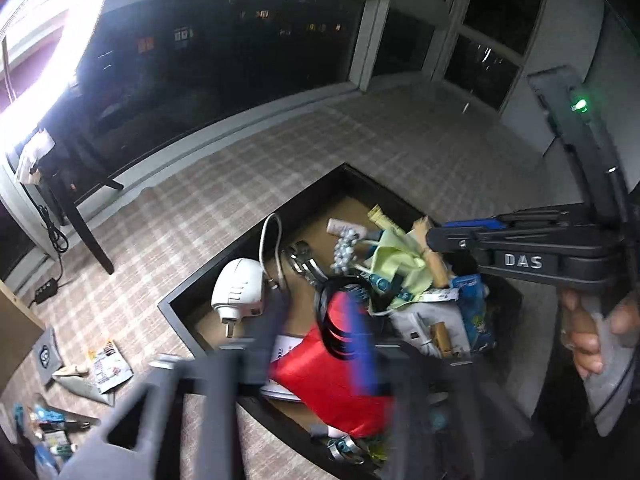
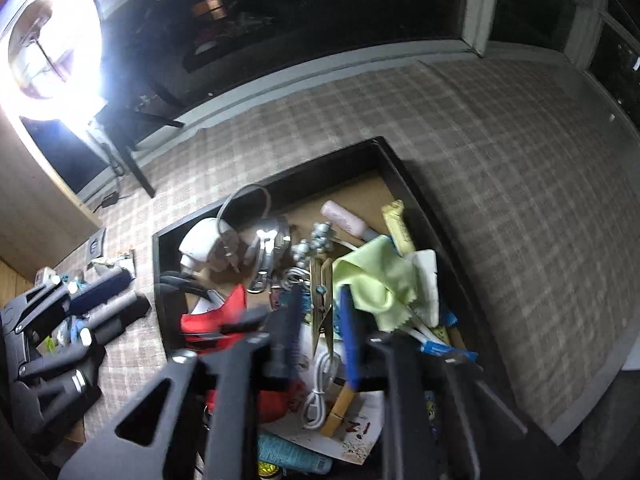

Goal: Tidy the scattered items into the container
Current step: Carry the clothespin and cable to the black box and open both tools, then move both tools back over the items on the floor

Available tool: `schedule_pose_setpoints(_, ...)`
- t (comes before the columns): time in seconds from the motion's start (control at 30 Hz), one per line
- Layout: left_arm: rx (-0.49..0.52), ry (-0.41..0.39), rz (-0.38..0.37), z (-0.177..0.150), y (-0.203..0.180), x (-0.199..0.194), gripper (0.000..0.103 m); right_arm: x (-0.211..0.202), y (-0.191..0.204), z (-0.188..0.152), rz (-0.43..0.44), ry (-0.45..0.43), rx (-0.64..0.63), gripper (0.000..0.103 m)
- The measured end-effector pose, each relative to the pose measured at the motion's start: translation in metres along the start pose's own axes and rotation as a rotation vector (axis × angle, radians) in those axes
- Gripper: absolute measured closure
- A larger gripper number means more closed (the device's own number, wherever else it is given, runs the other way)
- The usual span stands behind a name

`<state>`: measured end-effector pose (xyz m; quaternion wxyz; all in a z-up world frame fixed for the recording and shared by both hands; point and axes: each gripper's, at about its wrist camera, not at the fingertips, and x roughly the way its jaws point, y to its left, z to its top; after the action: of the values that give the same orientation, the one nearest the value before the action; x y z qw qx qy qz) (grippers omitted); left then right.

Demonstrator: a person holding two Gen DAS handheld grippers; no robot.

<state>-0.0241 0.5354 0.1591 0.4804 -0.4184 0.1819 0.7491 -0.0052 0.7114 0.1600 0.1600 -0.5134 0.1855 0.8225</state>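
**Both grippers over the tray, jaws apart**

Left wrist view: the left gripper (image 1: 320,320) hangs blurred at the bottom centre of the frame, right above the black tray (image 1: 256,216). Its jaws stand apart, and I see nothing pinched between them; the red pouch (image 1: 320,380) lies in the tray beneath. At the right edge the right gripper (image 1: 432,240) reaches in over the tray's far side, a hand (image 1: 588,336) on its grip.

The tray sits mid-frame on the checked carpet (image 1: 280,152), and it is crowded: a white plug adapter (image 1: 238,286) at its left, a yellow-green cloth (image 1: 396,264) toward the right, a string of silver beads (image 1: 346,250) between them.

Right wrist view: the jaws are parted here too, over a wooden clothespin (image 2: 322,300) and a coiled white cable (image 2: 320,392); whether either pad touches anything, the blur won't let me say. Loose packets (image 1: 108,364) lie on the carpet at the lower left of the left wrist view, well apart from the tray.
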Motion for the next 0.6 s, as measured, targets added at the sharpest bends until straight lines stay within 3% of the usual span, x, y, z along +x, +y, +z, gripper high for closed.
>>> schedule_pose_setpoints(0.03, 0.0, -0.009, 0.002, -0.001, 0.0, -0.002, 0.058, -0.001, -0.001, 0.0, -0.002, -0.014, 0.007, 0.062)
schedule_pose_setpoints(0.07, -0.004, -0.008, 0.005, -0.002, 0.001, -0.003, 0.058, -0.003, -0.002, 0.0, 0.001, -0.026, 0.007, 0.06)
schedule_pose_setpoints(0.37, -0.082, 0.004, 0.064, -0.022, 0.031, -0.021, 0.058, -0.002, 0.026, -0.005, 0.047, -0.029, -0.064, 0.059)
schedule_pose_setpoints(0.6, -0.224, 0.044, 0.16, -0.068, 0.091, -0.045, 0.058, 0.008, 0.078, -0.017, 0.122, -0.047, -0.196, 0.052)
